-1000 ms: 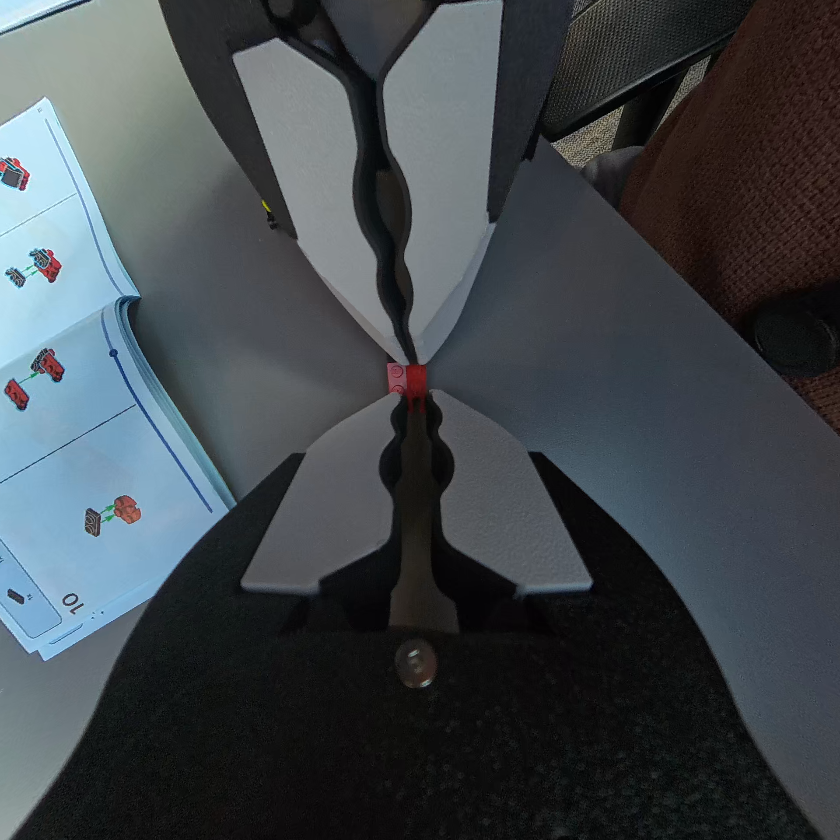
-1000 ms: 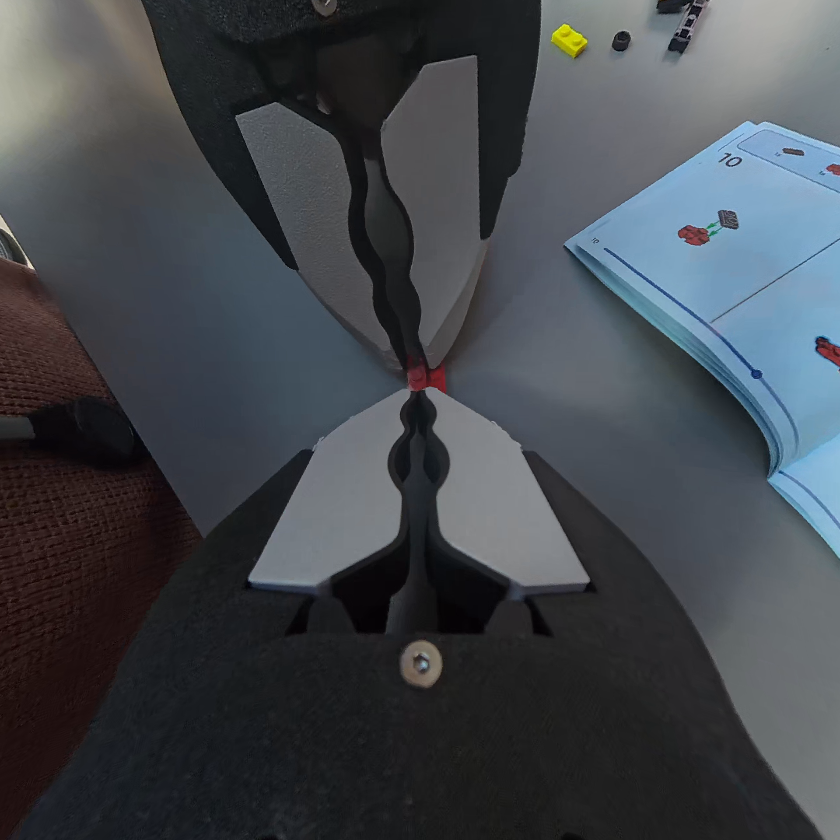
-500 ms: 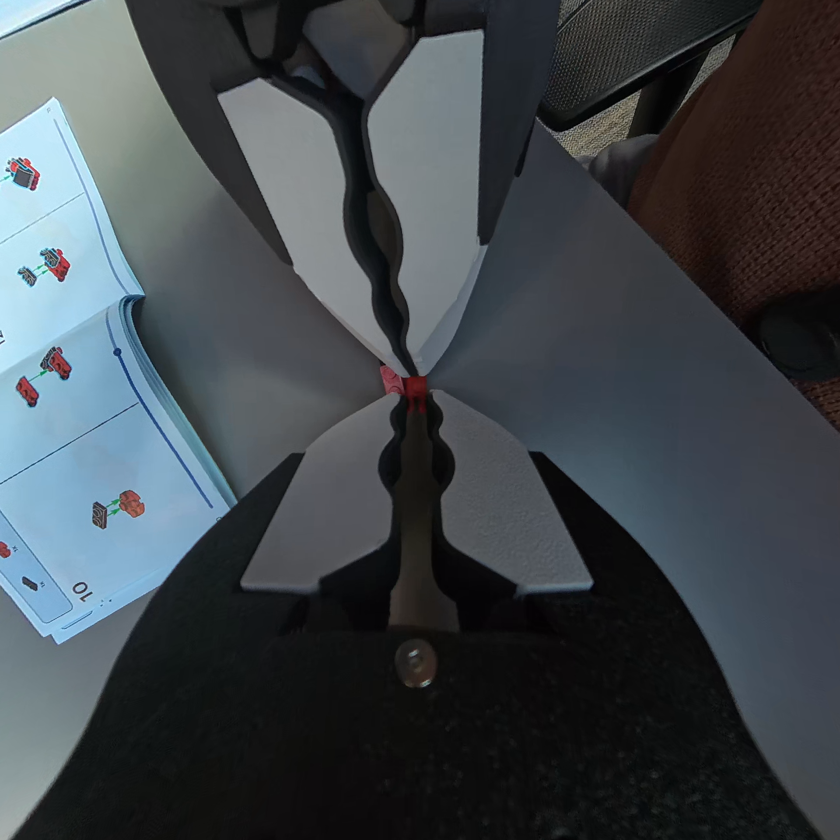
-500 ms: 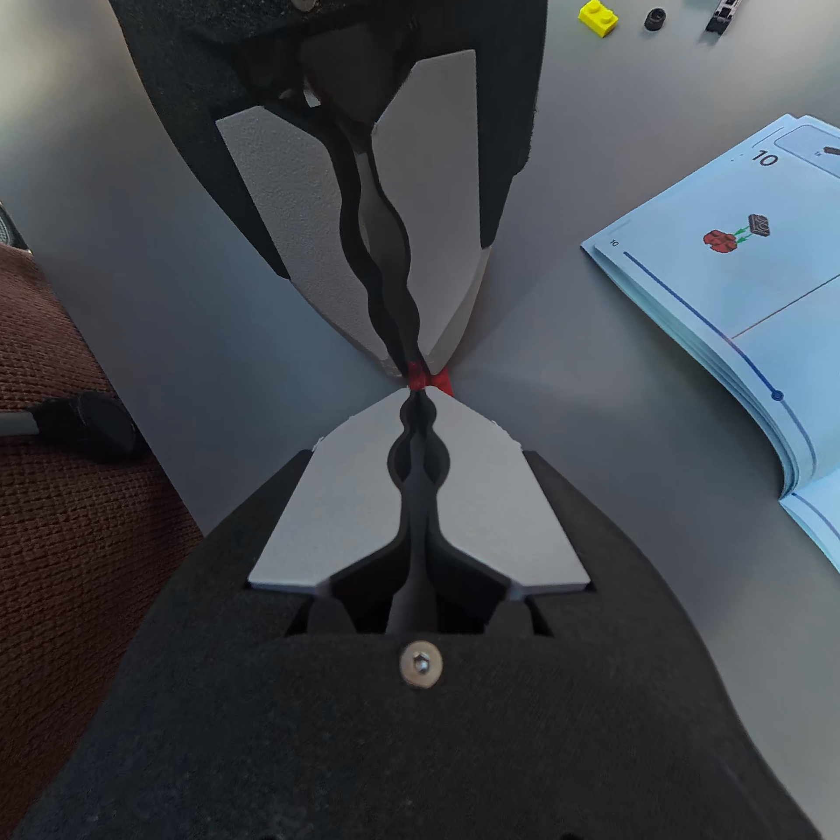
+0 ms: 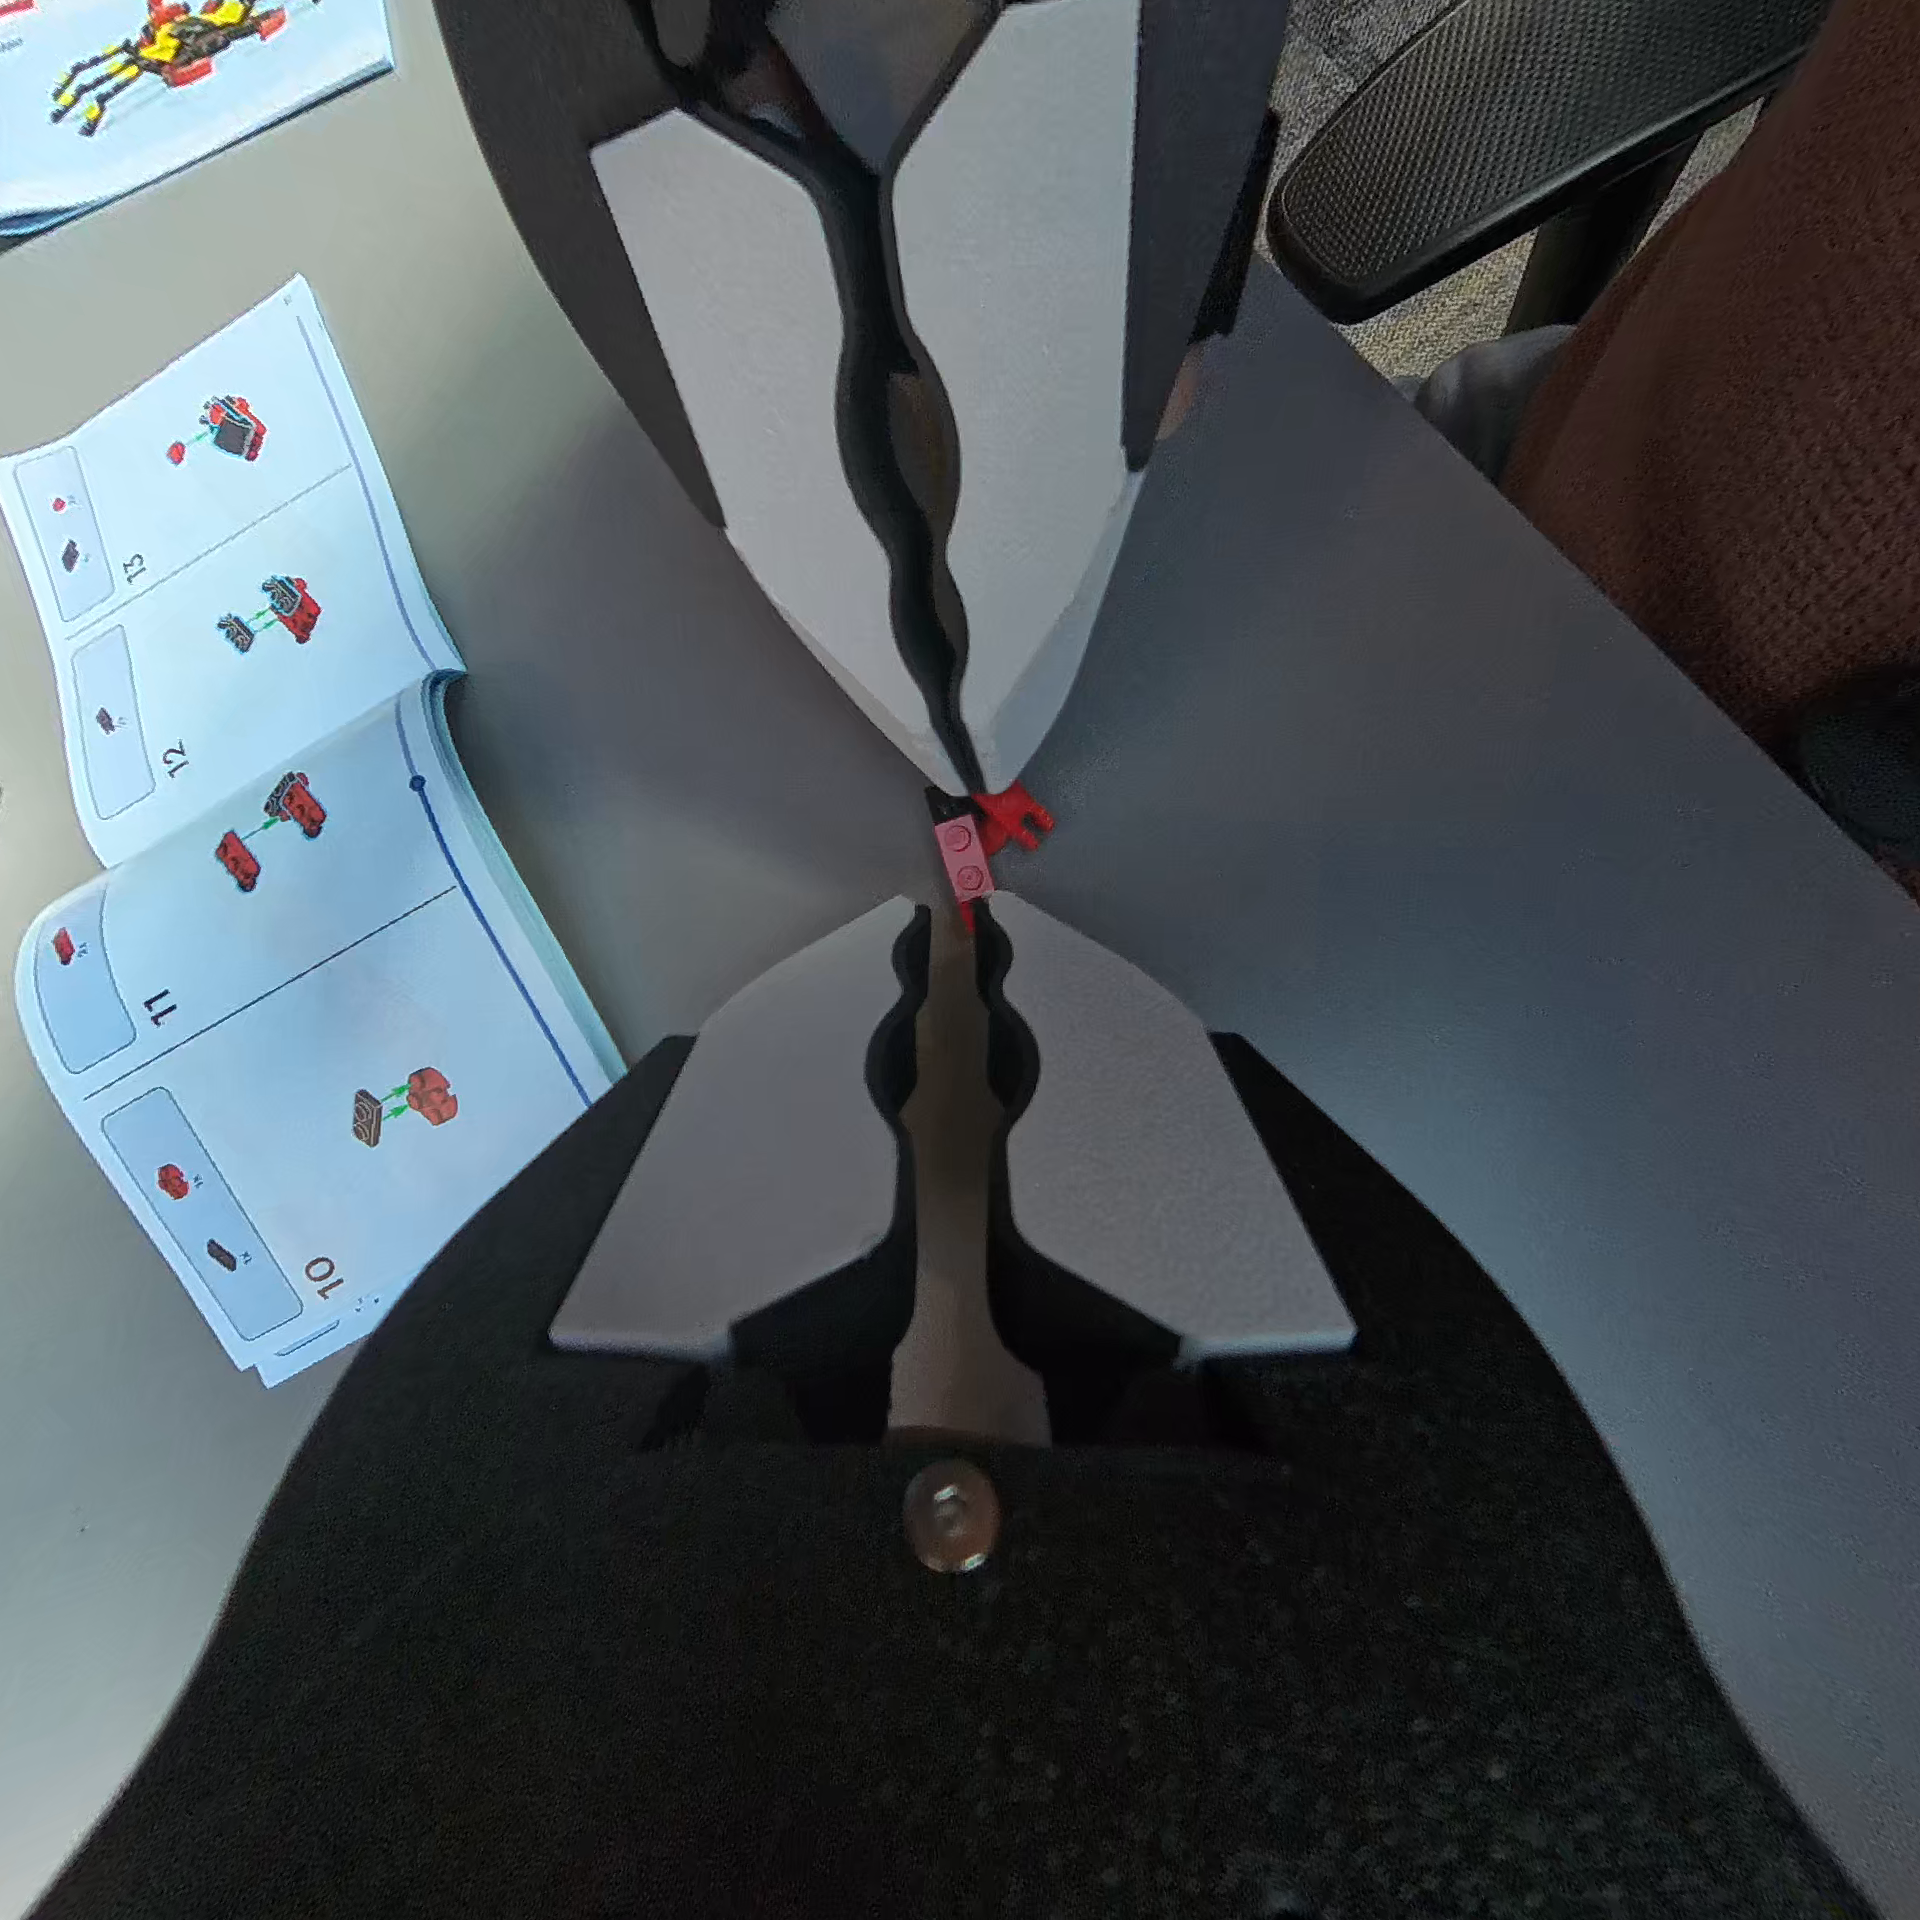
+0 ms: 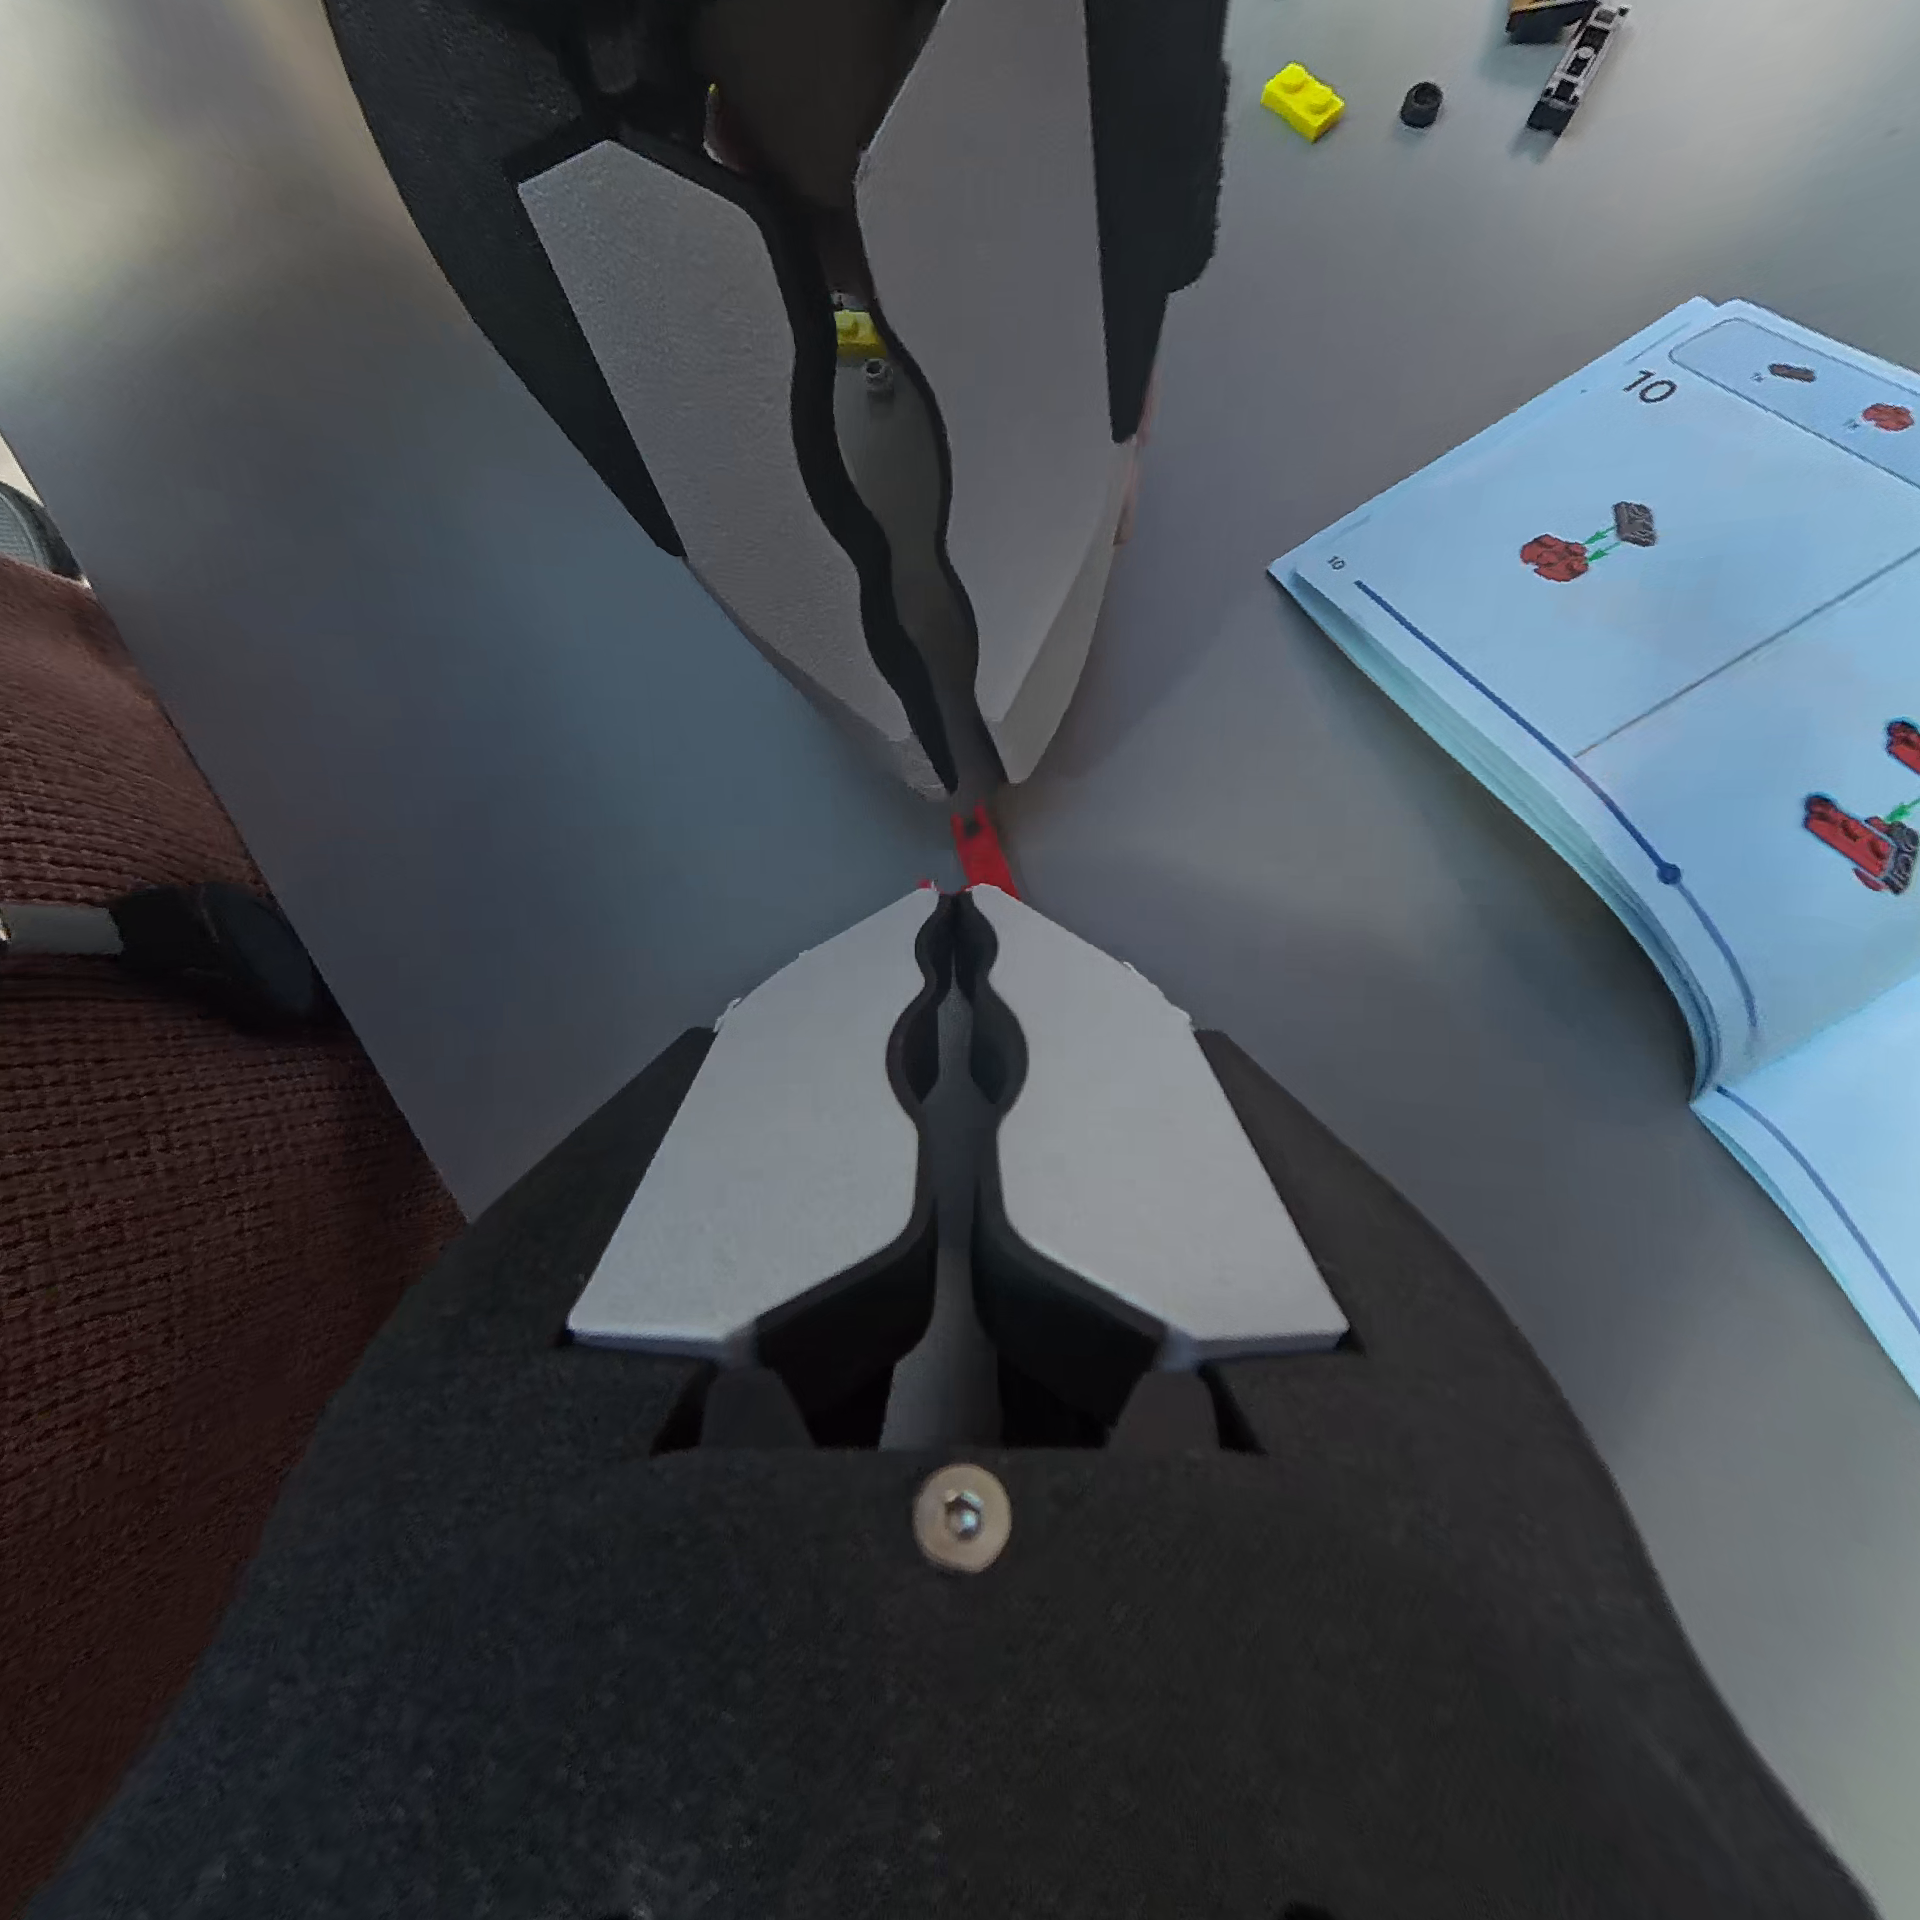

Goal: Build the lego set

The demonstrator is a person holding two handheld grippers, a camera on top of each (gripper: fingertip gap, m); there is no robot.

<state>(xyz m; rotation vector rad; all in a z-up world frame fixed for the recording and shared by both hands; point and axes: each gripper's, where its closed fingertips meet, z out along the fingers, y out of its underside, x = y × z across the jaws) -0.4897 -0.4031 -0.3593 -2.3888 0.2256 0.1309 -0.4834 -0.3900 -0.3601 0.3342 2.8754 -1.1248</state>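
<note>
A small red lego assembly (image 5: 964, 858) hangs above the grey table (image 5: 1403, 831) between my two grippers, which meet tip to tip. It shows a pale red two-stud plate, a red clip part (image 5: 1013, 817) and a black bit. My left gripper (image 5: 951, 912) is shut on its near end. My right gripper (image 5: 971, 784) comes in from the top and is shut on its far end. In the right wrist view the red assembly (image 6: 977, 852) sits between my right gripper (image 6: 951, 902) and the left gripper (image 6: 966, 788) facing it.
An open instruction booklet (image 5: 260, 935) lies on the table, also in the right wrist view (image 6: 1662, 727). A second leaflet (image 5: 156, 94) lies farther back. A yellow brick (image 6: 1302, 101), a black round piece (image 6: 1420, 104) and a black long piece (image 6: 1574, 62) lie farther off. A mesh chair (image 5: 1507, 135) and dark red fabric (image 5: 1766, 468) lie beyond the table edge. Both grippers' tips are close together, under 4 cm apart. About 15 cm separates my left fingertips from the yellow brick (image 6: 1302, 101).
The two grippers have drawn a little apart, so more of the red assembly shows between the tips, including the clip part. Both stay shut on it.
</note>
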